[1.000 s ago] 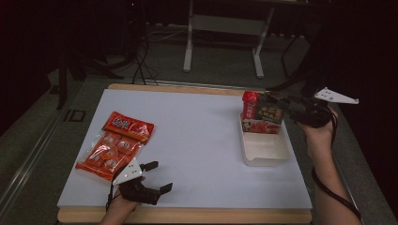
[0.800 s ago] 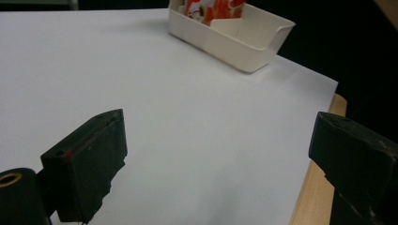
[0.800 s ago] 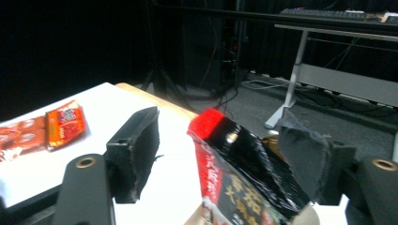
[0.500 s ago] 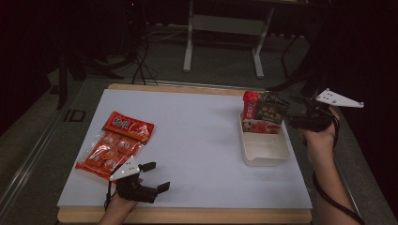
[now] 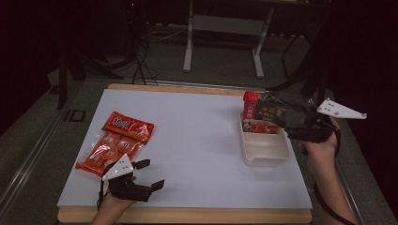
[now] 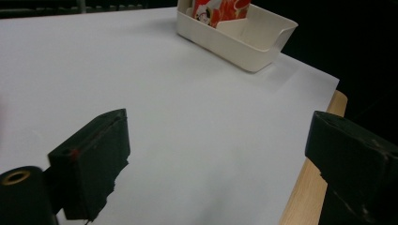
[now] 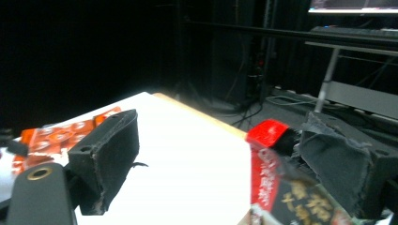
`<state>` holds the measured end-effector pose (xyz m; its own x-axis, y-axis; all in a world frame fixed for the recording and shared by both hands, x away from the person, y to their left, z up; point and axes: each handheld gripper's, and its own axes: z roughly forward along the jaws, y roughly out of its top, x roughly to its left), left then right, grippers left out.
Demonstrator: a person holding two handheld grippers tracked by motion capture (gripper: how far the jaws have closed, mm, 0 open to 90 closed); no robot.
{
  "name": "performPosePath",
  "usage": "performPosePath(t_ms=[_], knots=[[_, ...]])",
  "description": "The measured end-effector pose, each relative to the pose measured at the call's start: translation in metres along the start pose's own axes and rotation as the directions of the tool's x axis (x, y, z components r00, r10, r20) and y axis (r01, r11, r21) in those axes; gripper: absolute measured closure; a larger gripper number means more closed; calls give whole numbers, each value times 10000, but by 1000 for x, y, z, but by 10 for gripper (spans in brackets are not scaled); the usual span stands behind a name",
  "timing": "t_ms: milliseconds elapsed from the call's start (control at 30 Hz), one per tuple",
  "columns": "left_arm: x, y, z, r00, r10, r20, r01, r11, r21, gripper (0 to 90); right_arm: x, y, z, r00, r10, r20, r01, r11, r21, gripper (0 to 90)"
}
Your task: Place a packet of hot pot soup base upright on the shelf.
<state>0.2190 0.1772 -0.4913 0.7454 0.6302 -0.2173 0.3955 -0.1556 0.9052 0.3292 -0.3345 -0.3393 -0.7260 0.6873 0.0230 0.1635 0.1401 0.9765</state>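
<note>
One cream tray (image 5: 263, 152) at right of the frame holds one upright snack bag (image 5: 261, 112). The right gripper (image 5: 277, 115), jaws just opened wide, straddles it. The left gripper (image 5: 149, 174) is open, empty. One red packet (image 5: 115, 143) lies at left.

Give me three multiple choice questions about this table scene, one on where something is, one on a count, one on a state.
1. Where does the orange snack bag lie?
A. inside the tray
B. on the white mat, near the left hand-held gripper
C. on the floor

2. How many cream trays are on the table?
A. one
B. two
C. three

3. How do the right hand-held gripper's jaws stand?
A. wide apart
B. shut with nothing between
C. clamped on the tray's rim

Answers: 1 B, the bag lies flat at the mat's left side. 2 A, one tray stands at the right. 3 A, they have just been opening, beside the red-topped packet standing in the tray.
</note>
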Motion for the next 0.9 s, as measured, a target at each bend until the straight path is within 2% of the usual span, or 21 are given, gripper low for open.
performPosePath(t_ms=[333,400,600,667,700,900], knots=[[14,0,-24,9988,-257,-424,251,9996,-145,139,29,-31,0,9981,67,-610,-43,9992,391,130],[18,0,-28,9976,-321,-615,314,9994,-128,145,36,-38,1,9970,172,-749,-137,9988,474,131],[27,-2,-42,9934,-308,-1103,310,9995,-5,151,57,-54,4,9913,-12,-1318,120,9966,814,132],[30,-4,-49,9918,-227,-1254,223,9997,-47,227,64,-58,4,9882,-190,-1521,337,9950,945,132],[32,-5,-52,9907,-245,-1335,236,9997,-81,236,67,-60,2,9870,-206,-1593,360,9949,942,132],[47,-5,-69,9807,-408,-1911,398,9992,-92,404,80,-72,-6,9801,25,-1987,180,9947,1015,135]])
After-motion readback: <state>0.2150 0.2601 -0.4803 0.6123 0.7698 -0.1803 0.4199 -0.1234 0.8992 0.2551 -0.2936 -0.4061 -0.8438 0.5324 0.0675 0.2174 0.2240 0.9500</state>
